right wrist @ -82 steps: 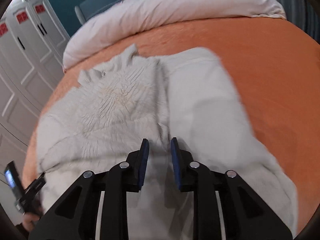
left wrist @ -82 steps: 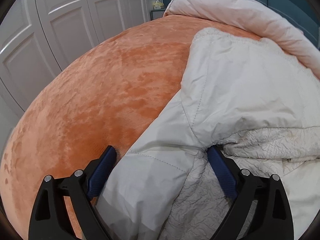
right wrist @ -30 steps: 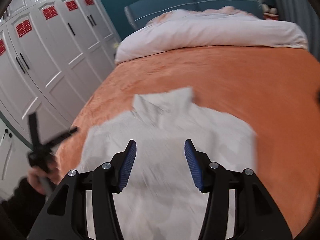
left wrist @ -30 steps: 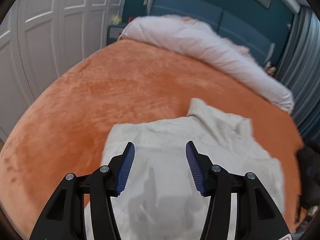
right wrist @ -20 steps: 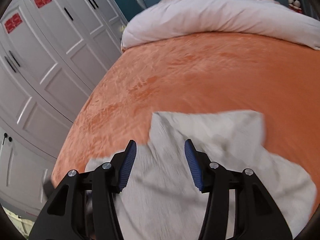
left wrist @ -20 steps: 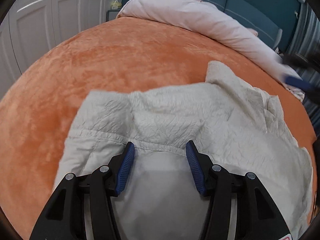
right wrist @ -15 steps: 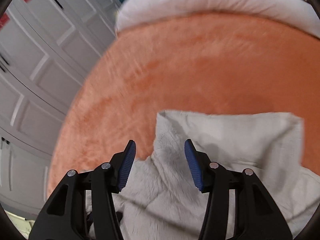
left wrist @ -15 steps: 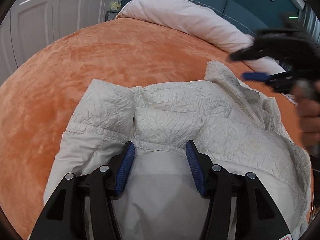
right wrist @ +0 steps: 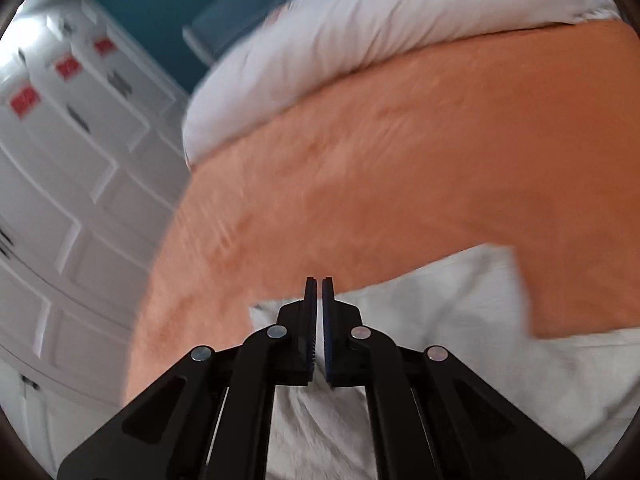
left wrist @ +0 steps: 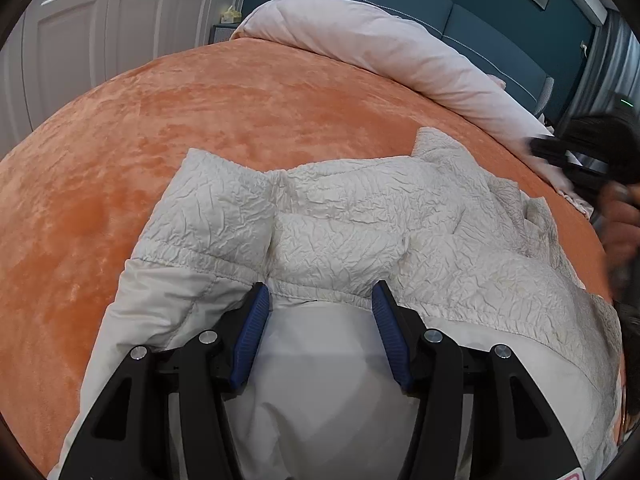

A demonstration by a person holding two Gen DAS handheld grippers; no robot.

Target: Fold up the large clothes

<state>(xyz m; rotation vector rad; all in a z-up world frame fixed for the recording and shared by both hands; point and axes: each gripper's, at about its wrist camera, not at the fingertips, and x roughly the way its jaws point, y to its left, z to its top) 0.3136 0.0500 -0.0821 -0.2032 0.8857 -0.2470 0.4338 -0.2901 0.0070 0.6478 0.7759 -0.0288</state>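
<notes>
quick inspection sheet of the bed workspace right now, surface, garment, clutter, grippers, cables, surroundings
surface: orange bedspread, fuzzy.
job's things: off-white jacket lying partly folded, crinkled lining up.
clutter: rolled white duvet at the head of the bed.
grippers: left gripper open over the jacket; right gripper closed, whether on cloth is unclear through blur.
cables: nothing seen.
surroundings: white wardrobe doors, teal headboard.

Both wrist views close, facing headboard — shared orange bedspread (left wrist: 200,120)
</notes>
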